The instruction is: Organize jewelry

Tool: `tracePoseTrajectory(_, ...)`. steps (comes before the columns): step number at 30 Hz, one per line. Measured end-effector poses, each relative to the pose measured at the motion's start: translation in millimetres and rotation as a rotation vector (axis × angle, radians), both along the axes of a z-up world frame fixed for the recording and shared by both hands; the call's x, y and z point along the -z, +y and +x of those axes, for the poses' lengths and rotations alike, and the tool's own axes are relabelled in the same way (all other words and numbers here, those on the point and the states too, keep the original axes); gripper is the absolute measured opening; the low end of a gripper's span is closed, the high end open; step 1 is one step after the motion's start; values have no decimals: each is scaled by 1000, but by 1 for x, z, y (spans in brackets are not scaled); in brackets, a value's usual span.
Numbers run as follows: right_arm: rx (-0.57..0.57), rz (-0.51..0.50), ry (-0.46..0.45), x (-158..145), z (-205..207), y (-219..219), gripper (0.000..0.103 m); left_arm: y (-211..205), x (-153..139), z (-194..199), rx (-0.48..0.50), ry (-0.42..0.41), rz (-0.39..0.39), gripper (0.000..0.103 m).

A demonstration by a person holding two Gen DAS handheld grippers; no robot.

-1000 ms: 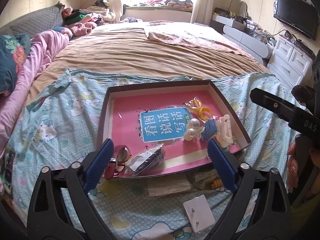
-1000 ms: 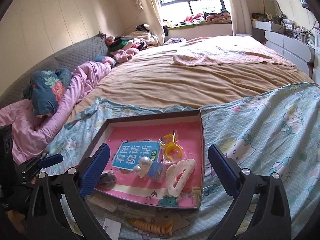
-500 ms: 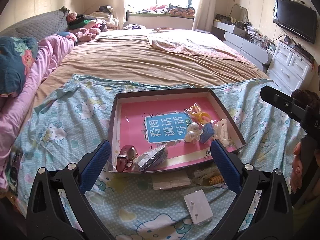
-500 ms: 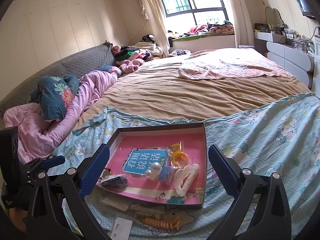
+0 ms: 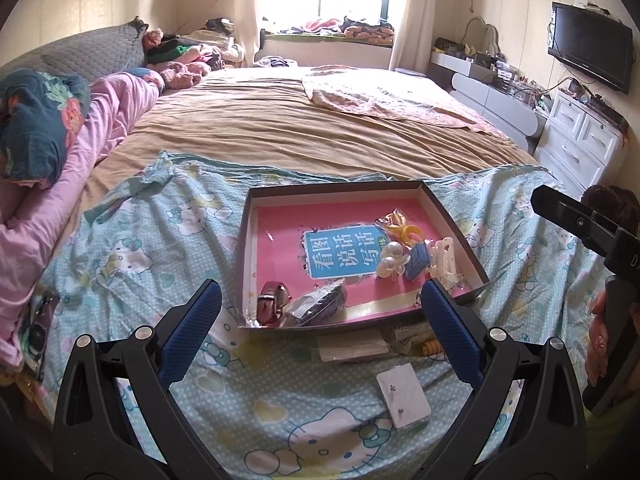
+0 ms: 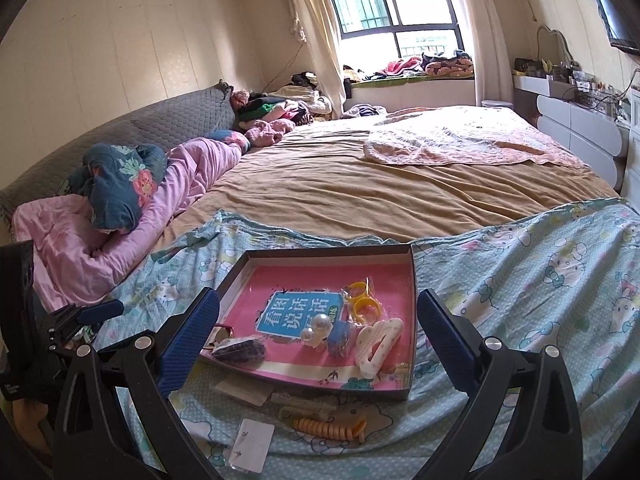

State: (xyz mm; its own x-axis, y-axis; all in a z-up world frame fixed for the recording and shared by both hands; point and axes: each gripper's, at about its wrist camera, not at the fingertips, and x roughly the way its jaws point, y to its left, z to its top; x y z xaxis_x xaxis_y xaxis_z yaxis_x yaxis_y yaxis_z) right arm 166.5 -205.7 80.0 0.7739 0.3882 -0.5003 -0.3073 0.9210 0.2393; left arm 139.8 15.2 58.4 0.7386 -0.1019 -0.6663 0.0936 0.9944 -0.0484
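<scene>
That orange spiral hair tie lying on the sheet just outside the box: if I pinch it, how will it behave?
The orange spiral hair tie looks like coiled plastic, so it would probably squash and spring between the pads rather than hold firm. It seems light and lies on the soft blanket, so a push would likely drag or roll it. It sits close to the box; approach from the near side.

pink-lined tray (image 5: 452, 216) on bedsheet, w/ watch (image 5: 273, 303), pearls (image 5: 390, 258), white clip (image 5: 445, 262)

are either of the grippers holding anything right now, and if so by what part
Nothing is held. The left gripper and the right gripper are both open and bare, short of the shallow dark cardboard tray.
</scene>
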Motion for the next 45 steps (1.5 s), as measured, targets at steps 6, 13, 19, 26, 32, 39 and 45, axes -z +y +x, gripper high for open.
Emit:
tracePoseTrajectory(6, -7, -5, -1, -1, -12, 1, 98, 4, 0, -11, -11, -9, 5, 93)
tracePoseTrajectory(13, -24, -21, 0, 0, -25, 7, 98, 10, 2, -21, -27, -6, 6, 93)
tracePoseTrajectory(19, -37, -26, 12, 3, -33, 8, 98, 13, 7, -31, -30, 5, 13, 93)
tracePoseTrajectory(26, -58, -53, 38, 14, -44, 12, 98, 9, 14, -40, -22, 22, 26, 93)
tracePoseTrajectory(32, -69, -80, 59, 24, -50, 15, 98, 6, 22, -47, -14, 32, 38, 93)
tracePoseTrajectory(39, -66, -96, 98, 40, -54, 11, 98, 2, 33, -51, -6, 55, 44, 93)
tracePoseTrajectory(45, -66, -107, 134, 52, -49, 10, 98, -8, 45, -53, 30, 88, 40, 93)
